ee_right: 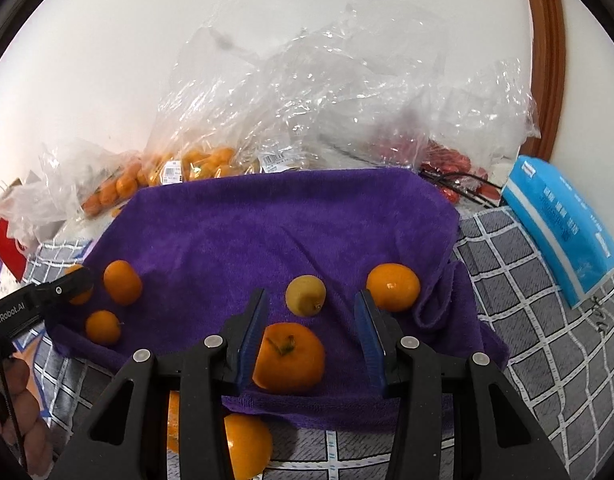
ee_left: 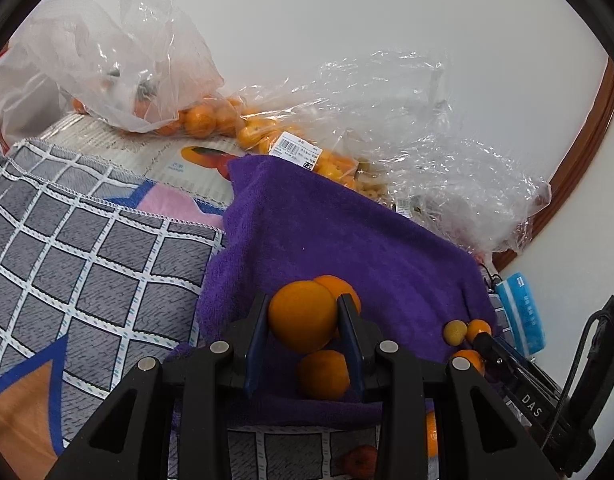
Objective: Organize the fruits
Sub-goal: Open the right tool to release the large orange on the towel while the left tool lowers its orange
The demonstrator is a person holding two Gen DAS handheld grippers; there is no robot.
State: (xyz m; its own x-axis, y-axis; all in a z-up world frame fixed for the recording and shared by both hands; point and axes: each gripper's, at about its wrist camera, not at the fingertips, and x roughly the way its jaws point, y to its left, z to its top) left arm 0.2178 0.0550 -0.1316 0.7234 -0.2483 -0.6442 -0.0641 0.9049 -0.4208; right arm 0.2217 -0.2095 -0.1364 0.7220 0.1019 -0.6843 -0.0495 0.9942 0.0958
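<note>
Left gripper (ee_left: pixel 303 316) is clamped on an orange (ee_left: pixel 301 314) above the purple towel (ee_left: pixel 347 232); right gripper (ee_right: pixel 311 320) stands open, empty.

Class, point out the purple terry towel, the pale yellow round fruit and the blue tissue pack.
purple terry towel (ee_right: pixel 267 220): right wrist view, bare middle.
pale yellow round fruit (ee_right: pixel 305 295): right wrist view, centre.
blue tissue pack (ee_right: pixel 563 232): right wrist view, top face.

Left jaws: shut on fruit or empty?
Shut on an orange: both pads of the left gripper press its sides, above the purple towel.
</note>
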